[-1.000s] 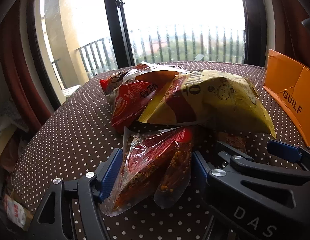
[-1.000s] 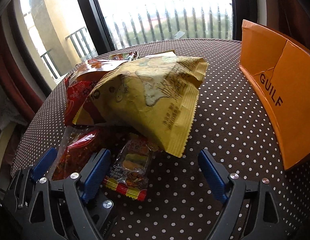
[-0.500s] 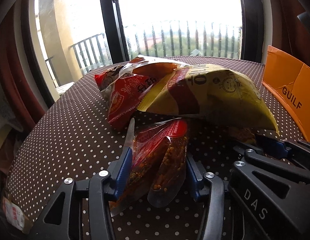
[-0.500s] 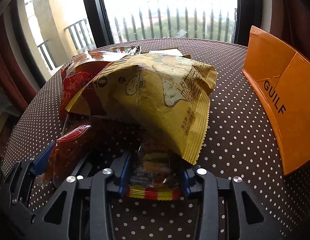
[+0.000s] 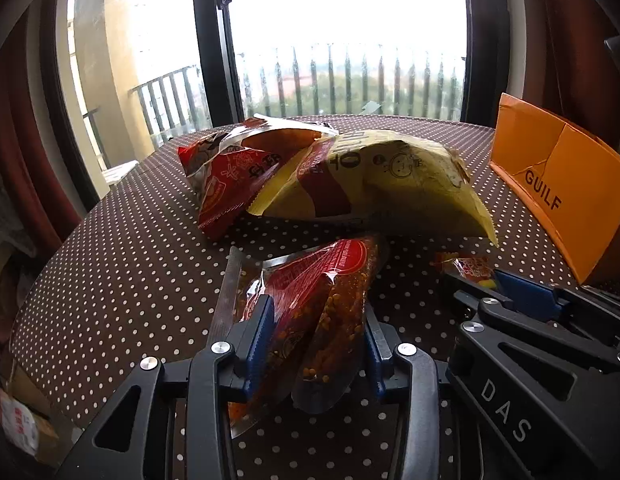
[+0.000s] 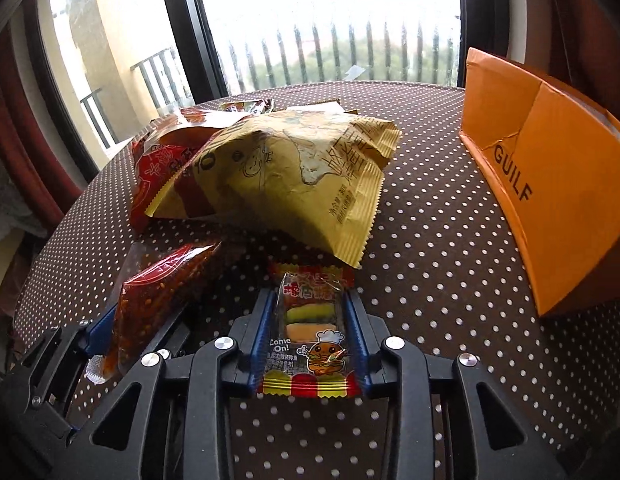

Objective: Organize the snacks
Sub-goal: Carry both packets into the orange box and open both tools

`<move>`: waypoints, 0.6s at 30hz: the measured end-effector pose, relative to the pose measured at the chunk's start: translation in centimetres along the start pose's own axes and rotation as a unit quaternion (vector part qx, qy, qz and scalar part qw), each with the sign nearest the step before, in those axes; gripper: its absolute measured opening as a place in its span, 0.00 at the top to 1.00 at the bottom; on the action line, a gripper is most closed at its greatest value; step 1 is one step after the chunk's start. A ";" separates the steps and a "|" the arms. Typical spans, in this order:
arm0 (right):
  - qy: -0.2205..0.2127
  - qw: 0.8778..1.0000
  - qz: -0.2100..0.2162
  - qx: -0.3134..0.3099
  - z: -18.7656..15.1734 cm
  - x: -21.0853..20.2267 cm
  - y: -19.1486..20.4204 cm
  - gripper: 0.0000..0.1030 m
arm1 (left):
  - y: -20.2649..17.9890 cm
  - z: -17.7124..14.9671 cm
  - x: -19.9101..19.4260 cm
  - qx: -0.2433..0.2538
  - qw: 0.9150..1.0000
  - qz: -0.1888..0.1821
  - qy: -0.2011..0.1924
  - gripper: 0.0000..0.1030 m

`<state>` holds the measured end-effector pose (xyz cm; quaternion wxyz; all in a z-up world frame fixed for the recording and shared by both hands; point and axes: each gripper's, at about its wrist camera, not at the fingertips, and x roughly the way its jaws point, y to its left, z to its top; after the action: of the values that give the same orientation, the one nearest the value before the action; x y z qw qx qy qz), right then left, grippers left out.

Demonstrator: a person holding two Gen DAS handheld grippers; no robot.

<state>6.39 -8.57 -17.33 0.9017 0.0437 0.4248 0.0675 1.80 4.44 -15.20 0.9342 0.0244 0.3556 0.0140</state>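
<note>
Counter, dotted brown cloth: all items are carried on it. Orange box, marked GUILF: set at the right edge. Yellow bag: laid over a red bag mid-counter. Left gripper: jaws just closed, a clear red snack pouch is pinched. Right gripper: jaws just closed, a small burger candy packet is pinched.
</note>
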 end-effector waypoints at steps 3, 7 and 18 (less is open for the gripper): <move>-0.006 1.000 0.005 0.002 -0.1 -0.6 -0.2 0.64 | -0.1 0.1 -0.9 0.000 1.000 0.002 -0.006 0.61; -0.021 1.000 0.010 0.003 0.2 -1.8 -0.3 0.64 | -0.2 0.7 -2.3 0.001 1.000 0.005 -0.021 0.61; -0.072 0.997 0.012 -0.002 4.1 -5.1 -0.1 0.64 | -1.2 5.0 -5.9 -0.014 0.997 -0.032 -0.064 0.61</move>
<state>6.33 -9.61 -10.88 0.9291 0.0521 0.3582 0.0755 0.78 2.82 -7.62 0.9553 0.0008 0.2954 -0.0125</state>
